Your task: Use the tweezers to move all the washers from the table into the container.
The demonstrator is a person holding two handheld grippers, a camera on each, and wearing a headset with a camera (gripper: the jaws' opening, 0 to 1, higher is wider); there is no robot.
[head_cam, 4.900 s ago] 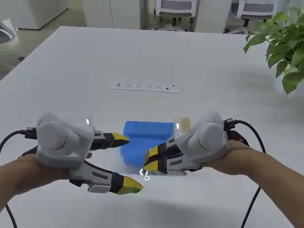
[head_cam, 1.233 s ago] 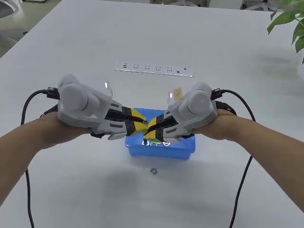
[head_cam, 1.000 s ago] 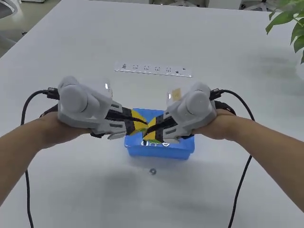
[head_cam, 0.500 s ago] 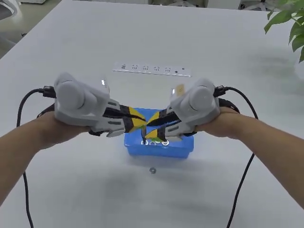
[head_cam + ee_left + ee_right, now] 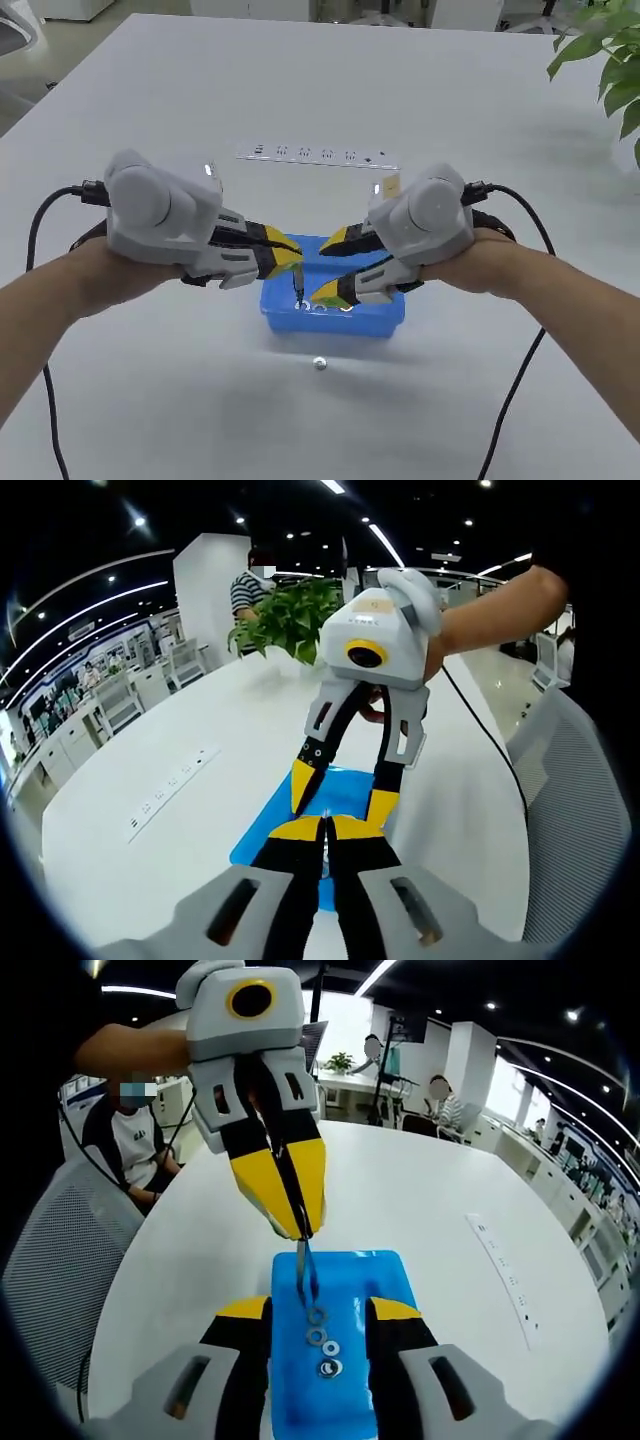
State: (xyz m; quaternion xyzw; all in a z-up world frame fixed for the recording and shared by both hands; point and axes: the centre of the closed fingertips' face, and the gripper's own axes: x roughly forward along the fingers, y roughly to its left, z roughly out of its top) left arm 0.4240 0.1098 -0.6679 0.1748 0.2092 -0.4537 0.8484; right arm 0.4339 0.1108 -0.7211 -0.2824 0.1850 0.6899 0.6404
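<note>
Since the left gripper (image 5: 295, 1222) has its yellow pads pinched tight on the upper shank of the tweezers (image 5: 306, 1268), the tips hang straight down into the blue container (image 5: 385, 1285), just above a row of washers (image 5: 322, 1340) lying on its floor; whether the tips carry one I cannot tell. Facing it, the right gripper (image 5: 330, 265) has its jaws spread wide, holding nothing, poised over the container. One loose washer (image 5: 320, 364) lies on the table (image 5: 150, 390), just in front of the container. My read: washers are thin, light, hard and slick, likely to skate on this smooth top, so I'd nip one limb of the ring through the hole. Left hand (image 5: 95, 285) and right hand (image 5: 490, 265) sit level, wrists turned inward, grippers nose to nose.
</note>
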